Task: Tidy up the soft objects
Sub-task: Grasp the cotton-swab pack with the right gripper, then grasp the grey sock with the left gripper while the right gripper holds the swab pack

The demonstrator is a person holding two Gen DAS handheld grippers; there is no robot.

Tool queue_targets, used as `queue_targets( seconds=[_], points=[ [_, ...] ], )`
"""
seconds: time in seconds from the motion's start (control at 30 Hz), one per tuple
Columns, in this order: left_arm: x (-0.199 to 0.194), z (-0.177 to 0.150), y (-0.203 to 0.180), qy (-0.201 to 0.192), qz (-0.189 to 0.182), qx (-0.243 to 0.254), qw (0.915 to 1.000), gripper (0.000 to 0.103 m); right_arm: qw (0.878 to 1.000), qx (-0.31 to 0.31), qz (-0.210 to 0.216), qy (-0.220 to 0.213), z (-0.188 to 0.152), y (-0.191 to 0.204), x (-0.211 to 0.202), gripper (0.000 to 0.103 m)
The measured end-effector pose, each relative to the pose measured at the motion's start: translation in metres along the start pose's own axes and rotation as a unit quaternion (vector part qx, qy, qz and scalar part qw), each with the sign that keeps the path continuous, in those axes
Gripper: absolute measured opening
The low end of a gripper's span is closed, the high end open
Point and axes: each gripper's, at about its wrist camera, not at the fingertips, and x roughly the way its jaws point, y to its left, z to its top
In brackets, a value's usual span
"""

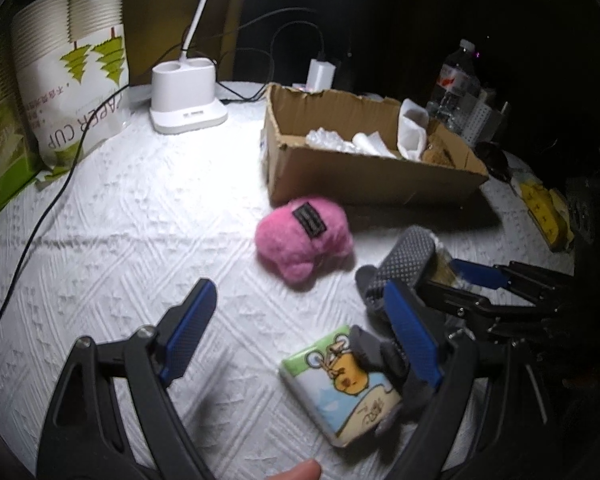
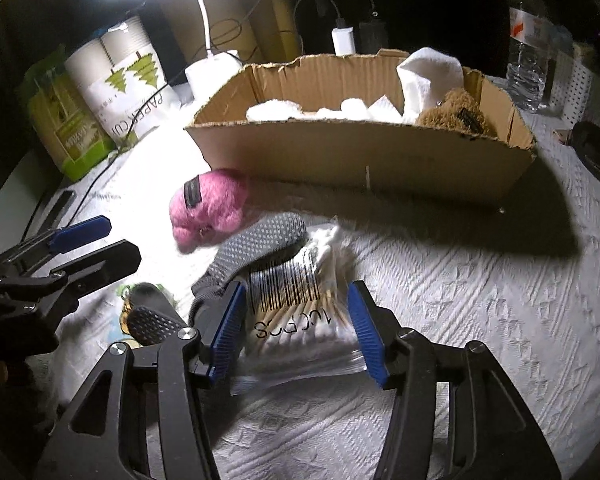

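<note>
Left wrist view: white textured table (image 1: 140, 220), far and right on it an open cardboard box (image 1: 364, 168) with white soft items and a brown plush inside. Just near of the box's front wall, a pink plush toy (image 1: 304, 240) lying on the cloth. Right of the plush, a grey dotted sock (image 1: 404, 268) draped over a clear bag of cotton swabs (image 2: 300, 300). Nearest, a small cartoon-printed tissue pack (image 1: 340, 380), partly under another grey sock piece. Left hand-held gripper (image 1: 300, 328) spread wide, nothing between its blue pads, hovering above the tissue pack. Right wrist view: right hand-held gripper (image 2: 296, 328) clamped on the swab bag, pads pressing both sides. Far left, a paper cup sleeve (image 1: 72, 80) and a white lamp base (image 1: 184, 100).
</note>
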Motion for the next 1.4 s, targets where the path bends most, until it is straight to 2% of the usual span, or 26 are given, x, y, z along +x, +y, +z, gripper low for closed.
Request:
queue_targets(
  seconds=[0.2, 0.57, 0.9, 1.03, 1.27, 1.4],
  points=[
    [0.002, -0.001, -0.017, 0.004, 0.002, 0.015, 0.9999, 0.087, 1.0, -0.005, 0.005, -0.001, -0.003, -0.006, -0.001, 0.056],
    [0.014, 0.003, -0.06, 0.019, -0.01, 0.062, 0.9978, 0.087, 0.999, 0.034, -0.008, -0.03, -0.008, -0.044, -0.029, 0.046],
    [0.035, -0.003, -0.114, 0.05, -0.043, 0.114, 0.9913, 0.087, 0.997, 0.058, -0.018, -0.05, -0.013, -0.073, -0.048, 0.043],
    [0.053, -0.008, -0.125, 0.074, -0.052, 0.117, 0.989, 0.087, 0.996, 0.066, -0.02, -0.051, -0.016, -0.081, -0.049, 0.043],
    [0.067, -0.01, -0.128, 0.081, -0.067, 0.107, 0.9888, 0.088, 0.996, 0.075, -0.028, -0.04, -0.022, -0.094, -0.047, 0.044],
    [0.068, -0.014, -0.134, 0.073, -0.075, 0.11, 0.9885, 0.086, 0.996, 0.072, -0.022, -0.037, -0.021, -0.095, -0.042, 0.048]
  ],
)
